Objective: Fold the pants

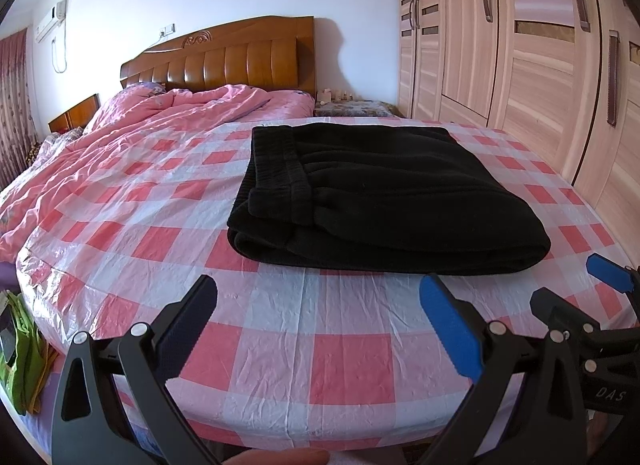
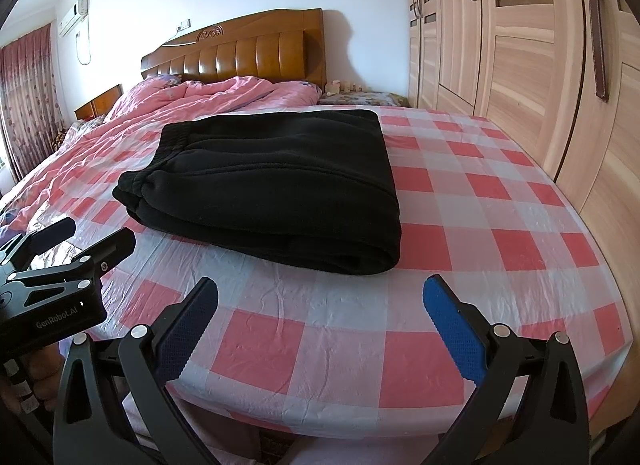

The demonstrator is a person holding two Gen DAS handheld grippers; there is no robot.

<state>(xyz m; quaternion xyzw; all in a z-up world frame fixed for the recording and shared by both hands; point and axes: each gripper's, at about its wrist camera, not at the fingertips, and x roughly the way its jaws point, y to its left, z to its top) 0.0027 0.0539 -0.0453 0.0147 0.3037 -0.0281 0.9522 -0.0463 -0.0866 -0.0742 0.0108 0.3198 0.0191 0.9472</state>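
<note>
Lying folded into a compact stack on the checked sheet (image 1: pixel 280 345) near the bed's foot, the black pants (image 1: pixel 376 201) look finished. Both the left gripper (image 1: pixel 320 321) and right gripper (image 2: pixel 320 321) hover spread, holding nothing. The left view shows the layered waistband; the right shows the smooth folded corner.

Bare sheet (image 2: pixel 320 329) — pants (image 2: pixel 272 189) beyond
</note>
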